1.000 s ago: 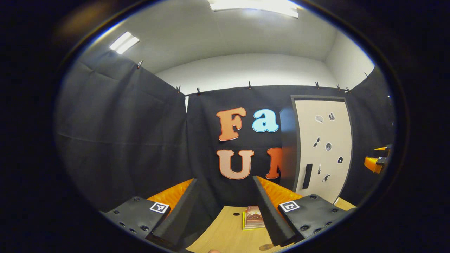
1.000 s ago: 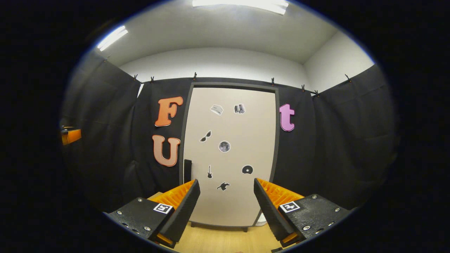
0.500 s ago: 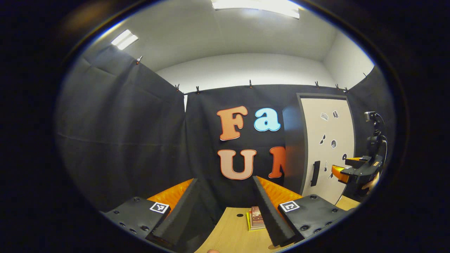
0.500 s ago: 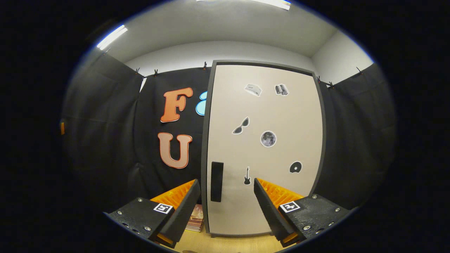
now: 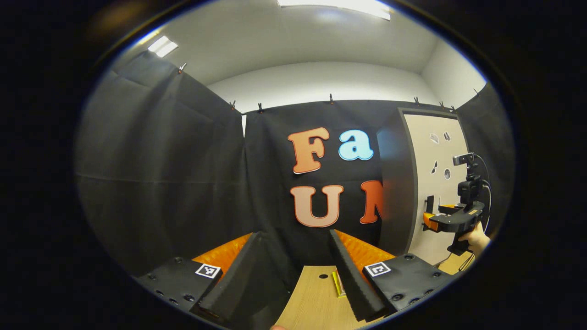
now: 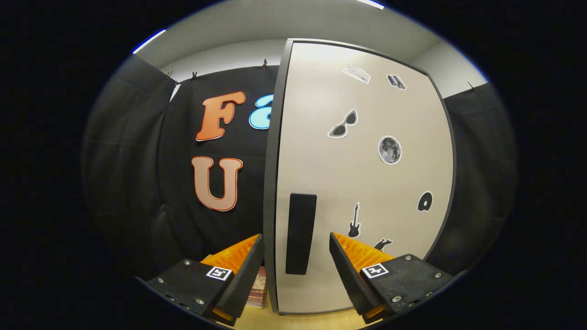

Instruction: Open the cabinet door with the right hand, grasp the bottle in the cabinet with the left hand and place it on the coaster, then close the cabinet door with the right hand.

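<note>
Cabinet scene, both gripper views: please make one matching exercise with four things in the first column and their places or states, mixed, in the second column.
Things:
1. cabinet door
2. door handle
3. right gripper
4. books

Places or states:
A. open, nothing held
B. on the table, left of the cabinet
C. closed, with stickers
D. dark vertical bar, straight ahead between the right gripper's fingers

Pairs: 1-C, 2-D, 3-A, 4-B

Bright ceiling panels point(image 5: 335, 3), sharp centre, strong fisheye bending, edges perhaps slightly soft
</note>
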